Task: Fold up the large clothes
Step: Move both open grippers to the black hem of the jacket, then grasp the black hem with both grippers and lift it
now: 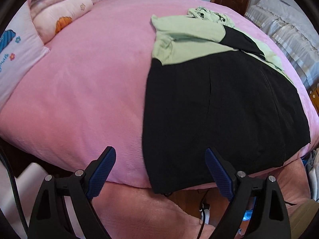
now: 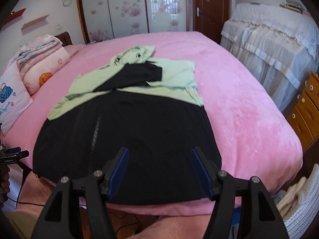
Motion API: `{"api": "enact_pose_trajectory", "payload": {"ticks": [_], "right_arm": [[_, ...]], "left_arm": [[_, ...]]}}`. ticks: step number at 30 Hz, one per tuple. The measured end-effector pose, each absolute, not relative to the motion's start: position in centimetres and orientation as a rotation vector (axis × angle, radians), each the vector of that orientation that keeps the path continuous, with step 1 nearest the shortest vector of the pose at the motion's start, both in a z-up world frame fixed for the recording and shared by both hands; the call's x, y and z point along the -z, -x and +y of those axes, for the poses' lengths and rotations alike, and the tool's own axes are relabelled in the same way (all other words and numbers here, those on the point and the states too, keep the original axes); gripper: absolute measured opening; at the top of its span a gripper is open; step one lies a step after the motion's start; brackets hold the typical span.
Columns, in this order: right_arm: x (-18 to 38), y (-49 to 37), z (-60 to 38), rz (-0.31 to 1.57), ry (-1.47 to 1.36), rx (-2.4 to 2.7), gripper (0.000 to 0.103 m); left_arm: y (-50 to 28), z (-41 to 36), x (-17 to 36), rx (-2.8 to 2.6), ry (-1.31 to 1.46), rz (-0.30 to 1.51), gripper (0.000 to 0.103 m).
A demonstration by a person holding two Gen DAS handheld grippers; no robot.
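Black-and-pale-green zip jacket (image 2: 127, 131) lies flat on the pink plush bedspread (image 2: 239, 99), hem at the near edge.
Left gripper (image 1: 160, 159) and right gripper (image 2: 158, 159) hover released, grasping nothing; only the right view shows a wooden drawer chest (image 2: 305, 107).

The jacket (image 2: 127, 139) hem hangs over the bed (image 2: 249, 119) edge, its end hidden. Its hood (image 2: 135, 56) is blurred and crumpled. A hand (image 2: 4, 181) is cut off at the left edge.

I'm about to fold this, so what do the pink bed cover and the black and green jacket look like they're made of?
Pink bed cover: probably plush fleece, with a soft, patchy, matte sheen. Black and light-green jacket: likely smooth woven synthetic, lying flat with crisp edges and a zipper line.
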State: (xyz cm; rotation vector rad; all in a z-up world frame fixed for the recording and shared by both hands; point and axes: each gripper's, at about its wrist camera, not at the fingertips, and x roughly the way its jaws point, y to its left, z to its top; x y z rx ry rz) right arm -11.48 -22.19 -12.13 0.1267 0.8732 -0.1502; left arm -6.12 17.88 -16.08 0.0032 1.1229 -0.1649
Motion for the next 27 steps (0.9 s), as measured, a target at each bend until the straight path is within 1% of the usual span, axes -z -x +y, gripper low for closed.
{"api": "enact_pose_trajectory", "payload": {"ticks": [3, 9, 13, 18, 23, 24, 25, 26, 27], "right_arm": [[14.4, 11.4, -25.0, 0.921, -0.2, 0.195, 0.065], [19.1, 12.1, -30.3, 1.027, -0.378, 0.286, 0.065], [20.9, 12.2, -32.3, 1.047, -0.473, 0.301, 0.065], [21.9, 11.6, -32.5, 1.051, -0.473, 0.29, 0.065], [22.0, 11.0, -31.7, 1.047, -0.409, 0.257, 0.065], [22.0, 10.9, -31.5, 1.048, -0.393, 0.248, 0.062], [22.1, 10.7, -31.3, 1.052, -0.376, 0.239, 0.057], [22.2, 10.5, -31.1, 1.063, -0.361, 0.233, 0.056], [22.4, 10.2, -30.9, 1.077, -0.349, 0.23, 0.053]], "left_arm": [[5.5, 17.7, 17.8, 0.182, 0.016, 1.141, 0.09], [4.0, 17.0, 19.3, 0.181, 0.039, 1.167, 0.089], [3.7, 16.8, 20.5, 0.169, 0.042, 1.19, 0.089], [3.4, 17.2, 21.4, 0.164, 0.067, 1.197, 0.09], [3.3, 18.1, 22.0, 0.163, 0.121, 1.198, 0.09], [3.4, 18.3, 22.1, 0.164, 0.133, 1.193, 0.09], [3.5, 18.4, 22.1, 0.163, 0.139, 1.19, 0.089], [3.5, 18.5, 22.2, 0.162, 0.144, 1.187, 0.086], [3.6, 18.6, 22.3, 0.16, 0.152, 1.184, 0.083]]}}
